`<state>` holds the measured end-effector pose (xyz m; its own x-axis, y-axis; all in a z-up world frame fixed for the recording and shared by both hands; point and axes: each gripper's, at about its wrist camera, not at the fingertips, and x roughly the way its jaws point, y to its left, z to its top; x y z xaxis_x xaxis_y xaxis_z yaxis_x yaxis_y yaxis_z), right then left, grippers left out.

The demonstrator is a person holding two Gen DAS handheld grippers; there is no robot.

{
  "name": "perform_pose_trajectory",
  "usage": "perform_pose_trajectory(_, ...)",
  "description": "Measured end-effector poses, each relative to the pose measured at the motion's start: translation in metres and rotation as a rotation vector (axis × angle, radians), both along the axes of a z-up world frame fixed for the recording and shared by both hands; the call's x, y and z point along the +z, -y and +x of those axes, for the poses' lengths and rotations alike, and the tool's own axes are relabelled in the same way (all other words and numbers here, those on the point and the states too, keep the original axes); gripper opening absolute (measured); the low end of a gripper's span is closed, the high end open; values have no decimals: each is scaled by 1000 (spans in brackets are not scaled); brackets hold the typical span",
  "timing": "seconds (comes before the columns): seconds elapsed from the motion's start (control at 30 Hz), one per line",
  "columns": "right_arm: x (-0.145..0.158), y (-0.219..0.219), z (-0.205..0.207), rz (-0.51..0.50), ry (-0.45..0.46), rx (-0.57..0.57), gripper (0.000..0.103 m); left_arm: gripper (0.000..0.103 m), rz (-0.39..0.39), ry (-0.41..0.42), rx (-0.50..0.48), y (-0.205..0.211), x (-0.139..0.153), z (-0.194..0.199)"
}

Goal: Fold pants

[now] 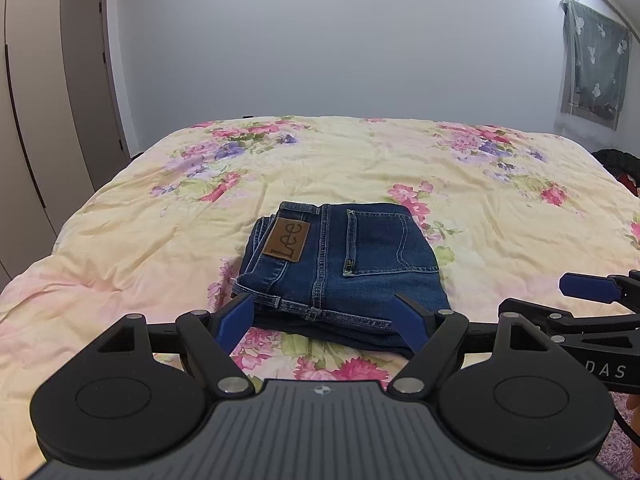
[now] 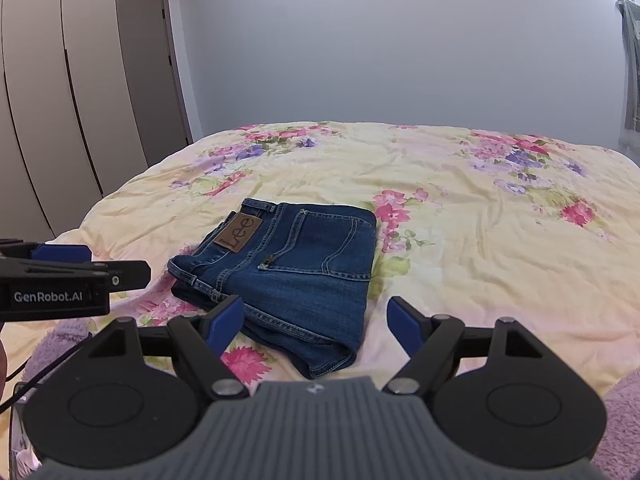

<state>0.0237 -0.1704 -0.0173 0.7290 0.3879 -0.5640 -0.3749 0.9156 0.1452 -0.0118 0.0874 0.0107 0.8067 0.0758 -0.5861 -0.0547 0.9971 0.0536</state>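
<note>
Dark blue jeans (image 1: 340,268) lie folded into a compact stack on the floral bed, back pocket and brown leather patch (image 1: 287,240) facing up. My left gripper (image 1: 326,316) hovers open just in front of the stack's near edge, nothing between its blue pads. In the right wrist view the same jeans (image 2: 288,276) lie ahead and slightly left, and my right gripper (image 2: 316,320) is open above their near right corner, holding nothing. The right gripper's body shows at the right edge of the left view, the left gripper's body (image 2: 60,280) at the left edge of the right view.
The bed is covered by a pale yellow quilt (image 1: 360,168) with pink and purple flowers. Wardrobe doors (image 2: 48,100) and a grey door stand at the left. A curtained window (image 1: 596,60) is on the right wall. Purple fuzzy fabric (image 2: 624,420) lies at the near right.
</note>
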Motion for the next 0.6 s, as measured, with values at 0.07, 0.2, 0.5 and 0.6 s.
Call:
perform_pose_trajectory(0.07, 0, 0, 0, -2, 0, 0, 75, 91, -1, 1, 0, 0, 0, 0)
perform_pose_trajectory(0.2, -1, 0, 0, -5, -2, -2, 75, 91, 2, -1, -3, 1, 0, 0)
perform_pose_trajectory(0.5, -2, 1, 0, -4, -3, -6, 75, 91, 1, 0, -4, 4, 1, 0)
perform_pose_trajectory(0.6, -2, 1, 0, -9, -1, -10, 75, 91, 1, 0, -4, 4, 1, 0)
